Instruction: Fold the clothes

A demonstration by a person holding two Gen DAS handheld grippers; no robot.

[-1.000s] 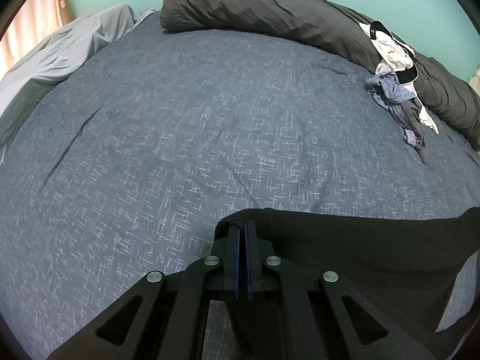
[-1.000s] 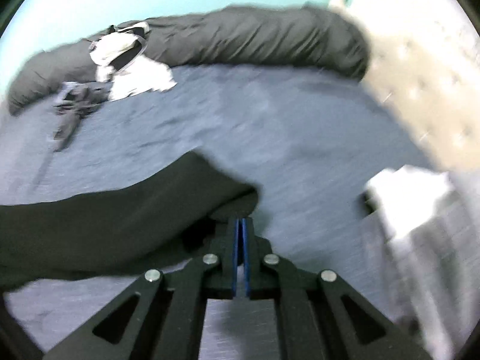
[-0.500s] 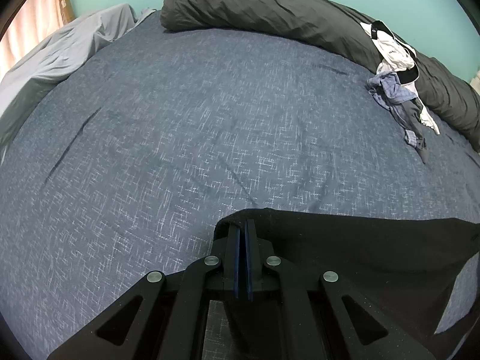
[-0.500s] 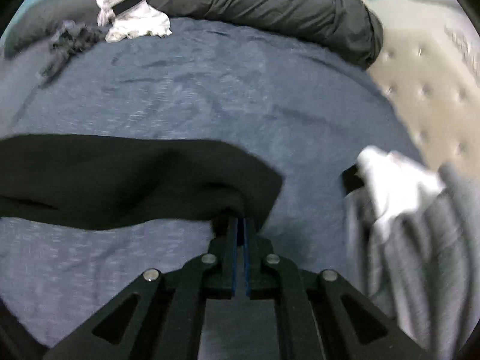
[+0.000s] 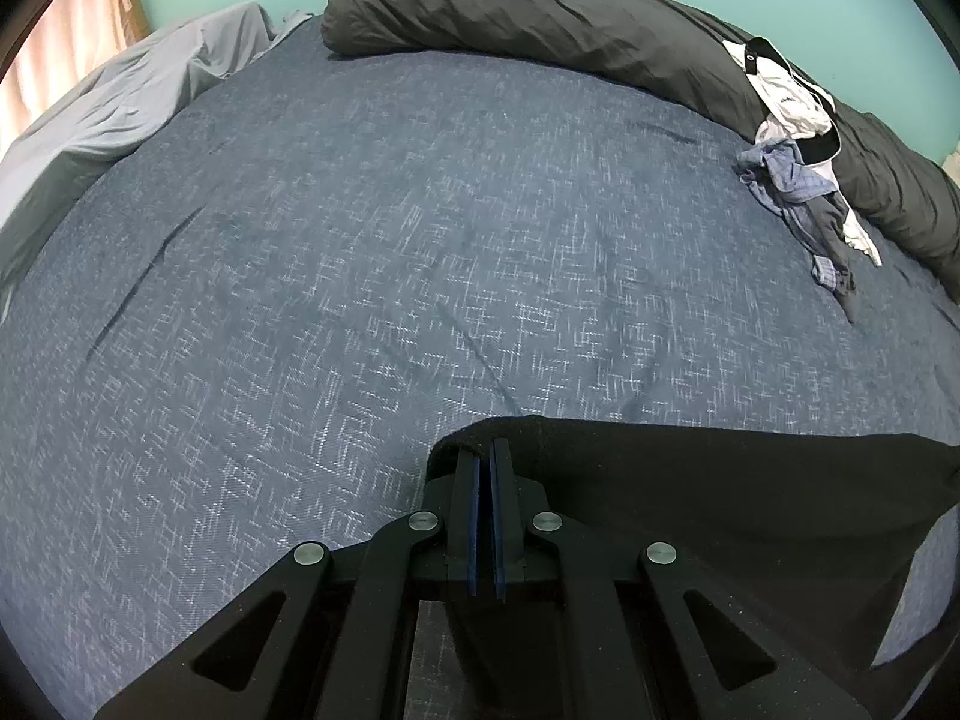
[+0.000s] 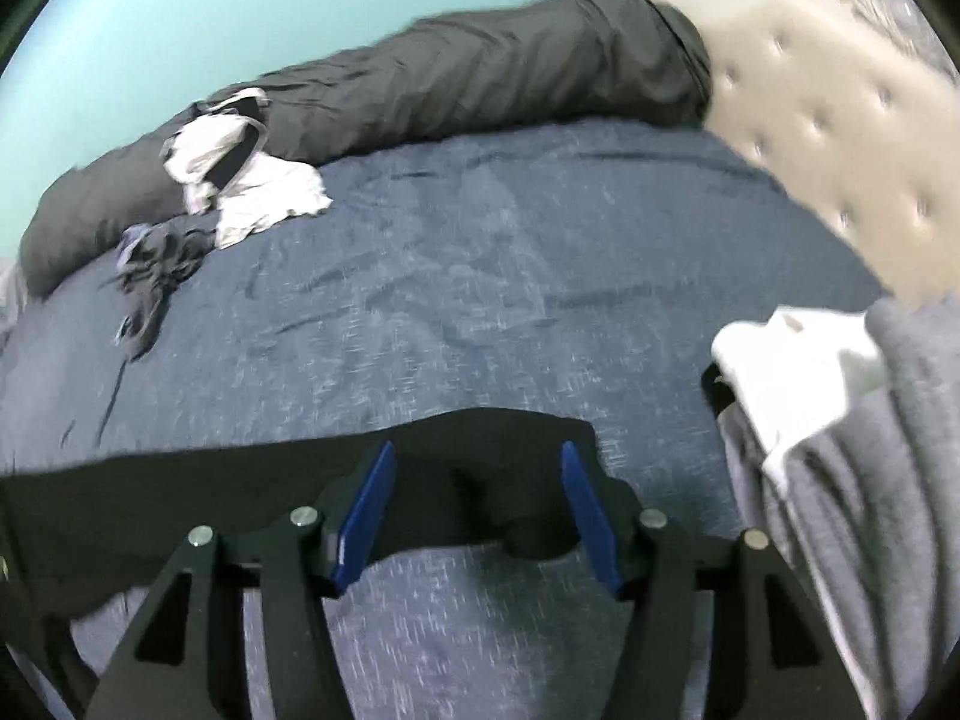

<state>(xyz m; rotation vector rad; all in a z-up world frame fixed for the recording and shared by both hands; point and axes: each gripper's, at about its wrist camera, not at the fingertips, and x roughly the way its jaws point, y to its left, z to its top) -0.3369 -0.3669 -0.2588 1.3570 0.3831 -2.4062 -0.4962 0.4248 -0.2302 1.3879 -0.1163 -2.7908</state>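
Black garment [image 5: 720, 498] lies on the bedspread [image 5: 420, 240], one corner pinched in the left jaws, the right jaws spread wide over its far end

Left wrist cam sits low over the bed [image 5: 420, 252], close to the cover, facing along its fingers toward the rolled duvet [image 5: 540, 12] and teal wall. Right wrist cam is also low and close, blurred, facing the same duvet [image 6: 480, 78] with the headboard [image 6: 810, 138] at right. Both share the clothes pile [image 5: 798, 138] [image 6: 240, 180] and black garment [image 5: 720, 492] [image 6: 240, 480].
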